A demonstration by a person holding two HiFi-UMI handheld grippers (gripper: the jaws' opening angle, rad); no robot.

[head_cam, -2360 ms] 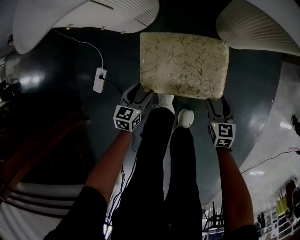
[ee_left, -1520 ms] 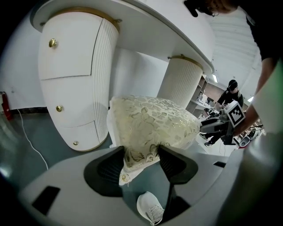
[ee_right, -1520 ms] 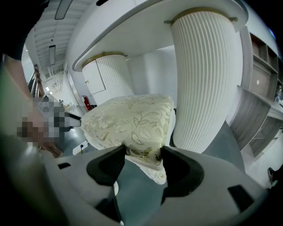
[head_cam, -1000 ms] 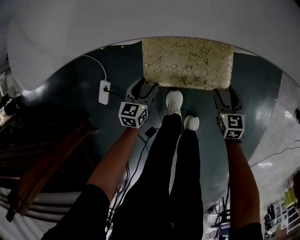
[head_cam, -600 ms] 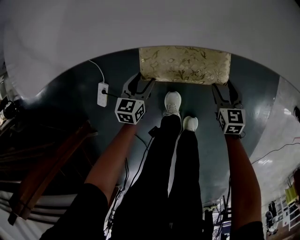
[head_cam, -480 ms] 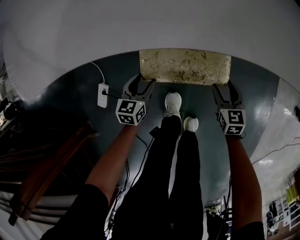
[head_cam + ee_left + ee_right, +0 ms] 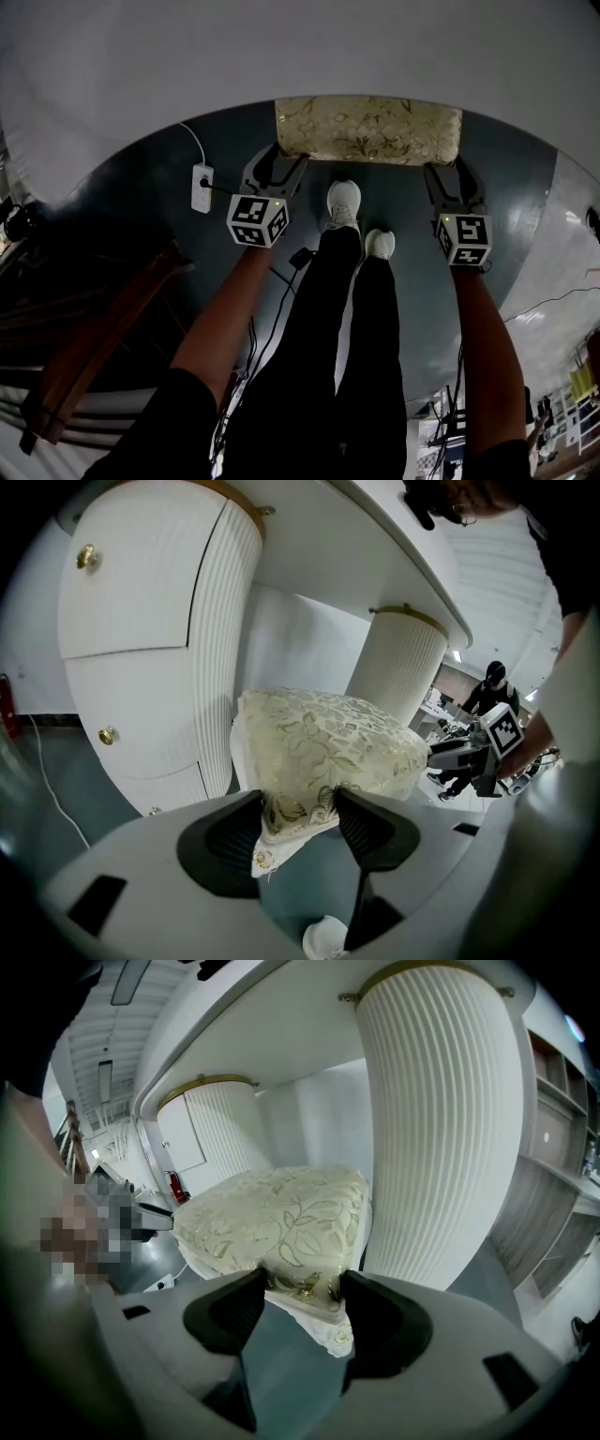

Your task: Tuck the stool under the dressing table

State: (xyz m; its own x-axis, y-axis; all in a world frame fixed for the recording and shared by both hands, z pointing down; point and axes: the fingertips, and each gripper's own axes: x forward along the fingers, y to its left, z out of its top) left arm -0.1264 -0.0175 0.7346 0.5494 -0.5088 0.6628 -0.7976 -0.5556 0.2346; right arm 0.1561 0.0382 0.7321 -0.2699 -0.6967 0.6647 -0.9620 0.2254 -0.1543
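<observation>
Head view: gold-floral cream stool (image 7: 367,129) cushion

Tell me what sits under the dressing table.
The stool stands between the table's fluted pedestals. In the head view the tabletop covers most of it; its legs cannot be seen.
</observation>
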